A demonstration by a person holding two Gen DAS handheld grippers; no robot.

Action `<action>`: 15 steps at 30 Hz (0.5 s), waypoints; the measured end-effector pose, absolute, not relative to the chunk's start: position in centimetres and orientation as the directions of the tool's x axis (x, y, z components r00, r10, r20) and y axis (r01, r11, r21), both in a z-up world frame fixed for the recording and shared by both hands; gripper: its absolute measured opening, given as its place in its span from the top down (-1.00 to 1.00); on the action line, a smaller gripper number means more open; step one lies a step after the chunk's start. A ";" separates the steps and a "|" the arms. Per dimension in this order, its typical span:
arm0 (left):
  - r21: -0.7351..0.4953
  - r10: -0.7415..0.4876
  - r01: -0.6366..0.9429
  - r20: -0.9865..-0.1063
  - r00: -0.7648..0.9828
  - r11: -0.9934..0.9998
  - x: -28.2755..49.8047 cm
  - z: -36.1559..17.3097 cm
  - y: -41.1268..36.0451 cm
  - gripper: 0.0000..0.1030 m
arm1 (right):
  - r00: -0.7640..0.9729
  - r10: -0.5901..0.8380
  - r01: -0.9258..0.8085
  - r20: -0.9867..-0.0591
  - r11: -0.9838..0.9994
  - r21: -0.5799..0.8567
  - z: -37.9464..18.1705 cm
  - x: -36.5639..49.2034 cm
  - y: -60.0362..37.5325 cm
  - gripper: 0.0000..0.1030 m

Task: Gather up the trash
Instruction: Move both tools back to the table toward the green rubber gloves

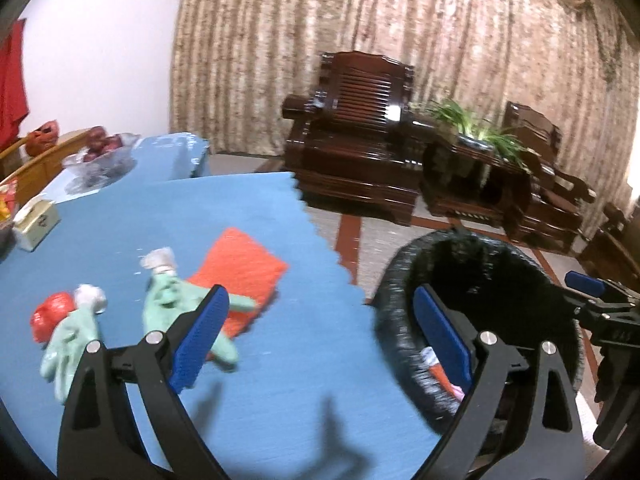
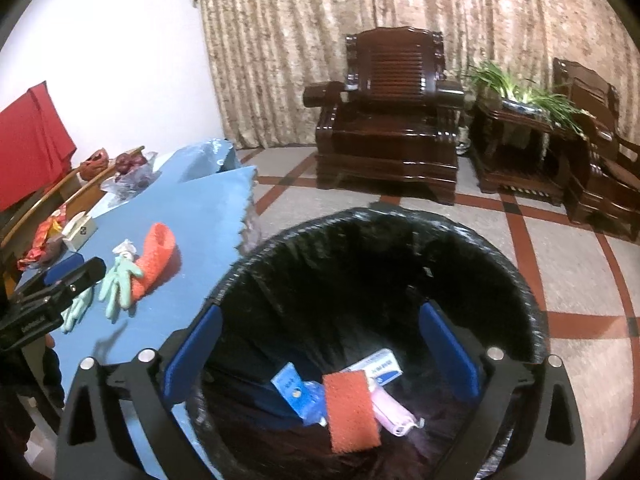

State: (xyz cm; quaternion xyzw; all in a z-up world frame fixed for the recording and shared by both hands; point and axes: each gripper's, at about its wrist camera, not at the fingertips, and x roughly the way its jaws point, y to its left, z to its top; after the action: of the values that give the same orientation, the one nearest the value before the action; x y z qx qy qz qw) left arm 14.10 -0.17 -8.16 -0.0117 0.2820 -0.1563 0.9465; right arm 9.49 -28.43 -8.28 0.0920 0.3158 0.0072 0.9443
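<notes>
A black-lined trash bin (image 2: 500, 264) stands on the floor right of the blue table (image 1: 280, 360). Inside it lie an orange sponge (image 2: 352, 416), blue-and-white boxes (image 2: 294, 394) and a pink item (image 2: 394, 414). My right gripper (image 2: 320, 352) is open and empty above the bin. My left gripper (image 1: 320, 340) is open and empty over the table's right edge. On the table lie two green gloves (image 1: 176, 308), an orange cloth (image 1: 240, 264) and a red crumpled wrapper (image 1: 50, 316). The bin (image 1: 400, 280) and the right gripper's finger (image 1: 586, 284) also show in the left wrist view.
A small white box (image 1: 38, 224), a bowl of red fruit (image 1: 102, 152) and snack wrappers (image 2: 40, 240) sit at the table's far left. Dark wooden armchairs (image 2: 388, 120) and a plant stand (image 2: 520, 128) line the curtain behind. Tiled floor lies beyond the bin.
</notes>
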 end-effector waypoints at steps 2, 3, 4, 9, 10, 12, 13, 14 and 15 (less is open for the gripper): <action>-0.107 -0.281 0.265 -0.529 0.801 0.958 14.0 -8.1 1.1 -0.77 | 0.800 0.085 0.026 -0.594 0.984 0.175 -8.1 9.9 -27.4 -0.88; -0.107 -0.271 0.253 -0.529 0.804 0.961 13.9 -8.0 1.8 -0.77 | 0.800 0.090 0.016 -0.593 0.985 0.172 -8.1 10.1 -26.9 -0.88; -0.108 -0.262 0.243 -0.529 0.807 0.964 13.9 -8.0 2.4 -0.77 | 0.800 0.095 0.007 -0.592 0.986 0.167 -8.0 10.3 -26.4 -0.88; -0.103 -0.212 0.185 -0.523 0.825 0.977 13.5 -7.9 5.5 -0.77 | 0.801 0.137 -0.055 -0.583 0.986 0.157 -7.5 11.9 -23.2 -0.88; -0.102 -0.203 0.175 -0.523 0.828 0.979 13.5 -7.9 6.0 -0.77 | 0.801 0.145 -0.065 -0.580 0.986 0.156 -7.5 12.0 -22.8 -0.88; -0.100 -0.181 0.151 -0.522 0.834 0.984 13.4 -7.9 7.1 -0.77 | 0.805 0.164 -0.093 -0.571 0.984 0.151 -7.2 12.6 -21.4 -0.88; -0.100 -0.171 0.139 -0.523 0.835 0.985 13.4 -7.9 7.6 -0.77 | 0.806 0.172 -0.106 -0.567 0.983 0.147 -7.1 12.8 -20.7 -0.88; -0.100 -0.158 0.124 -0.523 0.838 0.987 13.4 -7.9 8.4 -0.77 | 0.806 0.182 -0.122 -0.563 0.982 0.143 -7.1 13.2 -19.9 -0.88; -0.100 -0.148 0.112 -0.523 0.840 0.989 13.4 -7.9 8.9 -0.77 | 0.806 0.190 -0.135 -0.561 0.981 0.138 -7.1 13.6 -19.2 -0.88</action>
State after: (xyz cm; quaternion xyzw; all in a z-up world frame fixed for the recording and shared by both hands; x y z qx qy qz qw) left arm 13.43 8.94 -7.92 -0.0325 0.2750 -0.0678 0.9585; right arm 13.56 -19.17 -7.07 0.0459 0.2995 0.0857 0.9491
